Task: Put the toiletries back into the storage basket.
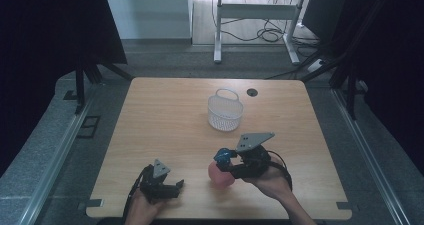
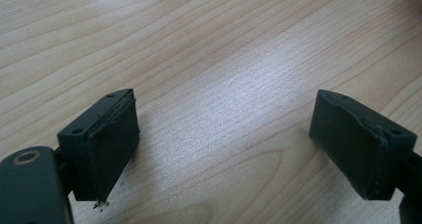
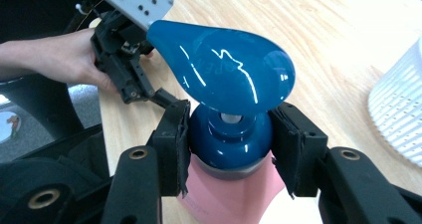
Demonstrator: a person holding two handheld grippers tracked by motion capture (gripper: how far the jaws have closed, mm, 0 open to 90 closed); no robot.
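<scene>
Two hand-held grippers work low over a pale wooden table, near its front edge. At the front left, the left gripper rests close to the surface in a person's left hand, its jaws spread wide with nothing between them; the left gripper view shows bare wood grain in the gap. Just right of centre along the front edge, the right gripper is clamped on the dark blue collar of a pump bottle, a pink body under a blue pump head, and its pads press that collar from both sides. In the high view the bottle looks tilted, with the pump head leaning toward the table's left side, though whether its base touches the wood cannot be told. Farther back, right of centre, a white mesh basket with a thin handle stands well apart from both grippers. The likely risk is the hold itself: the collar is smooth, rounded and glossy, so the heavier body below may swing or slip out once lifted. Squeezing near the pump head might also press it and release liquid.
</scene>
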